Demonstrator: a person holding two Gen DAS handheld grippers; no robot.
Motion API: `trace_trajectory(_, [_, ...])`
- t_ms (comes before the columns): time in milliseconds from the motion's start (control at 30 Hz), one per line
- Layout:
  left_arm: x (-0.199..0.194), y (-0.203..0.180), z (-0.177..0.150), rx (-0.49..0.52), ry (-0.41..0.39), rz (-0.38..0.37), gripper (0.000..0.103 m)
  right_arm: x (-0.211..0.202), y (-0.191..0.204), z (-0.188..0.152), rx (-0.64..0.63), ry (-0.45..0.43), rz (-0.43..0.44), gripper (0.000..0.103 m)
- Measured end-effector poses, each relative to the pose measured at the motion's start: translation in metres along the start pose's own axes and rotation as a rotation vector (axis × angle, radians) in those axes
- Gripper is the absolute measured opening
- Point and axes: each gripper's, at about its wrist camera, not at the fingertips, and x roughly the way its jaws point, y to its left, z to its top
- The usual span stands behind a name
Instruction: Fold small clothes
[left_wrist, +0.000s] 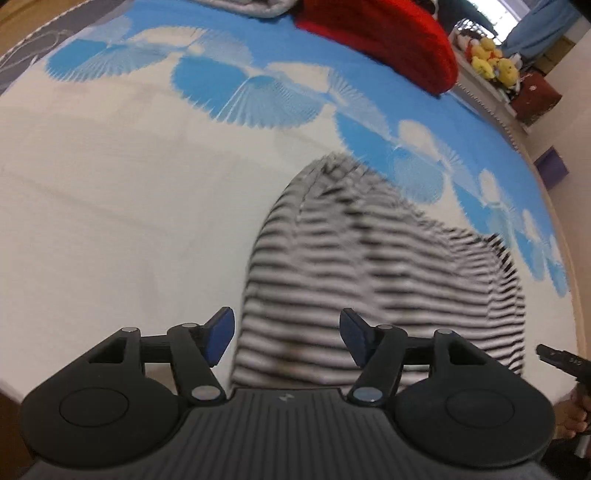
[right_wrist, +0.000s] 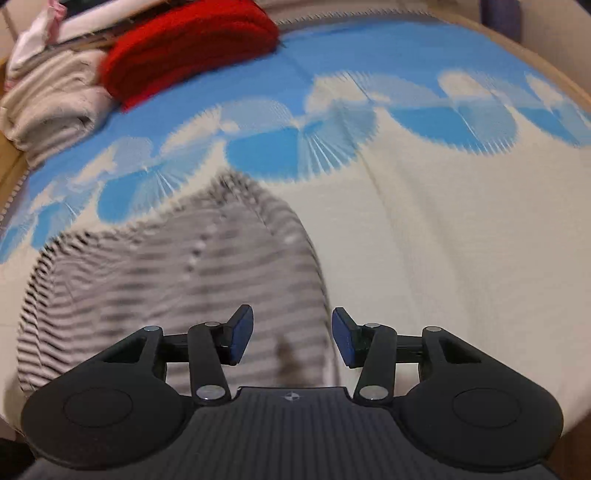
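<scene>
Both wrist views look steeply down, close over the same striped garment (left_wrist: 369, 266) on the bedspread (right_wrist: 461, 240).

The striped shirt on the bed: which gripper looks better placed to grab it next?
Probably the left gripper: its open fingers straddle the striped shirt, with cloth filling the gap between them. The right gripper, also open, sits over the shirt's edge, partly above the bedsheet.
</scene>
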Motion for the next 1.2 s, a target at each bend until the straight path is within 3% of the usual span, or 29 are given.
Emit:
trace_trajectory(33, [0.009,0.008,-0.008,-0.027,0.027,-0.01,0.068,0.001,-0.002,-0.006,0.007,0.019,-0.016,0.049])
trace_trajectory(100, [0.035,0.024,-0.015,-0.129,0.162,0.015,0.057,0.002,-0.003,-0.014,0.006,0.016,-0.019,0.049])
trace_trajectory(233, [0.046,0.022,-0.012,-0.076,0.159,0.056,0.057,0.012,-0.003,-0.02,-0.033,0.025,-0.082,0.049])
trace_trajectory(367, [0.057,0.023,-0.015,-0.077,0.205,0.069,0.056,0.023,-0.012,-0.019,0.036,0.076,-0.024,0.049])
trace_trajectory(433, [0.058,0.018,-0.015,-0.036,0.202,0.061,0.044,0.031,-0.013,-0.022,0.044,0.115,-0.024,0.048])
trace_trajectory(500, [0.058,0.012,-0.019,0.018,0.204,0.048,0.008,0.036,-0.012,-0.024,0.043,0.136,-0.023,0.046])
trace_trajectory(533, [0.056,0.009,-0.02,0.044,0.194,0.051,0.002,0.037,-0.011,-0.025,0.035,0.136,-0.023,0.042])
trace_trajectory(600, [0.044,0.007,-0.018,0.075,0.114,0.075,0.002,0.035,-0.01,-0.025,0.022,0.132,-0.009,0.008])
trace_trajectory(633, [0.031,0.011,-0.015,0.064,0.045,0.09,0.002,0.032,-0.011,-0.024,0.023,0.116,-0.005,0.005])
trace_trajectory(700, [0.013,0.018,-0.012,0.026,-0.046,0.086,0.002,0.015,-0.018,-0.017,0.063,0.039,0.017,0.003])
trace_trajectory(733, [0.01,0.019,-0.012,0.023,-0.051,0.087,0.002,0.004,-0.024,-0.013,0.106,-0.017,0.042,0.001])
trace_trajectory(800, [0.022,0.013,-0.018,0.074,0.024,0.133,0.002,-0.011,-0.033,-0.009,0.141,-0.074,0.062,0.001])
trace_trajectory(900, [0.049,0.005,-0.027,0.164,0.183,0.207,0.003,0.012,-0.034,-0.017,0.104,0.071,-0.036,0.001])
trace_trajectory(967, [0.053,0.0,-0.028,0.201,0.196,0.231,0.007,0.027,-0.031,-0.022,0.079,0.144,-0.073,0.001])
trace_trajectory(1067, [0.039,-0.004,-0.023,0.197,0.108,0.244,0.009,0.027,-0.025,-0.021,0.054,0.13,-0.1,0.002])
trace_trajectory(1100, [0.033,-0.007,-0.02,0.203,0.069,0.24,0.015,0.023,-0.023,-0.02,0.042,0.104,-0.139,0.003])
trace_trajectory(1133, [0.027,-0.012,-0.017,0.209,0.024,0.222,0.018,0.018,-0.022,-0.017,0.032,0.072,-0.161,0.006])
trace_trajectory(1200, [0.016,-0.021,-0.013,0.202,-0.035,0.13,0.027,0.005,-0.022,-0.01,0.045,-0.017,-0.104,0.007])
